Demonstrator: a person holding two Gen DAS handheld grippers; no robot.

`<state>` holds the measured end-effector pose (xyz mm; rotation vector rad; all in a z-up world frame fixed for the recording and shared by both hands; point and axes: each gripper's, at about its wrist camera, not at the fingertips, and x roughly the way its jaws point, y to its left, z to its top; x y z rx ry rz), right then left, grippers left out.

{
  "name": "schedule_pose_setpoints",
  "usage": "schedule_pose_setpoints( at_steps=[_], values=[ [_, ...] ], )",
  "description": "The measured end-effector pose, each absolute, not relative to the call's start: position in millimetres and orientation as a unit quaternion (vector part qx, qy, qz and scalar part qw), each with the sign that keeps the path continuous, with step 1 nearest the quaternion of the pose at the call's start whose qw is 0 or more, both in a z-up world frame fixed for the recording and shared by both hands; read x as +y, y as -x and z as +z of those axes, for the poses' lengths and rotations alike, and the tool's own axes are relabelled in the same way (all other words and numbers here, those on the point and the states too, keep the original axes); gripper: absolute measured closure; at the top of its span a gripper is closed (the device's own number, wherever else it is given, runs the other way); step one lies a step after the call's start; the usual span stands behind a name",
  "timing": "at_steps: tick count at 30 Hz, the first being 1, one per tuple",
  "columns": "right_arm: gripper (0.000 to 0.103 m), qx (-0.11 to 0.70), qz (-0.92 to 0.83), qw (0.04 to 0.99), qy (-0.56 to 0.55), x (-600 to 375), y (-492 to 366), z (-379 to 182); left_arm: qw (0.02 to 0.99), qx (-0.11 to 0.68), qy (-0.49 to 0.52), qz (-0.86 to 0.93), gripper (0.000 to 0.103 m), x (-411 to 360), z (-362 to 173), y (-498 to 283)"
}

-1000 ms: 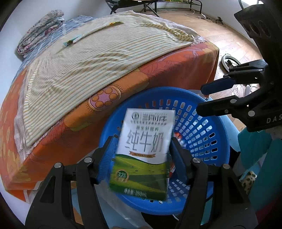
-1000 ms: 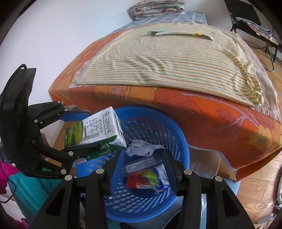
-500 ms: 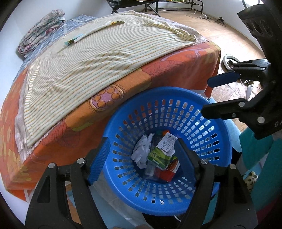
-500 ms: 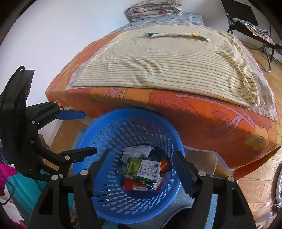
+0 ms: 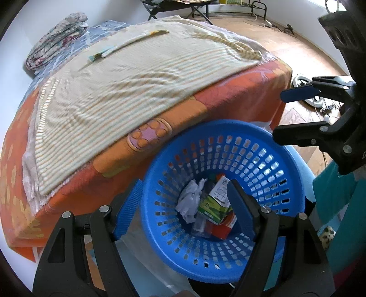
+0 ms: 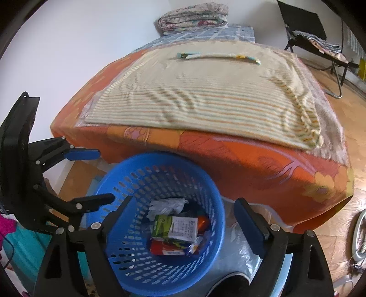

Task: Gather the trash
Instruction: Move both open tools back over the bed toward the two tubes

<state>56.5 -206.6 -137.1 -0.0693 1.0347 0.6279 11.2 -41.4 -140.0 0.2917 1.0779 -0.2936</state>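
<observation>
A blue perforated basket (image 5: 270, 150) stands on the floor against the bed; it also shows in the right wrist view (image 6: 128, 182). In it lie a green-and-white milk carton (image 5: 215, 201) (image 6: 176, 229), crumpled white paper (image 5: 189, 201) (image 6: 164, 205) and a red wrapper (image 6: 167, 249). My left gripper (image 5: 185, 205) is open and empty above the basket's near rim. My right gripper (image 6: 183, 219) is open and empty over the basket. A long thin wrapper (image 5: 128, 44) (image 6: 217, 57) lies on the striped blanket at the far side of the bed.
The bed has an orange sheet (image 6: 251, 164) and a striped blanket (image 5: 125, 82). A folded quilt (image 6: 194, 14) lies at the head. A folding chair (image 6: 320, 38) stands at the right. A white ring (image 5: 306, 91) and cables lie on the wood floor.
My left gripper opened and let go of the milk carton, which dropped into the basket. My right gripper opened wider and both grippers rose a little.
</observation>
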Motion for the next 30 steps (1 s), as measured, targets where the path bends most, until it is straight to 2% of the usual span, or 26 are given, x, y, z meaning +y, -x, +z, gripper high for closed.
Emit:
schedule_pose_setpoints(
  at_steps=[6,17,30],
  values=[
    [0.01,0.467,0.288,0.836,0.022,-213,-70,-124,0.85,0.496,-0.122,-0.124,0.025,-25,-125,-32],
    [0.01,0.439,0.293,0.849,0.002,-217,-116,-101,0.871,0.473,-0.086,-0.099,0.025,8,-94,-86],
    [0.011,0.422,0.307,0.852,0.044,-193,-222,-72,0.881,0.455,-0.102,-0.076,0.025,37,-73,-160]
  ],
)
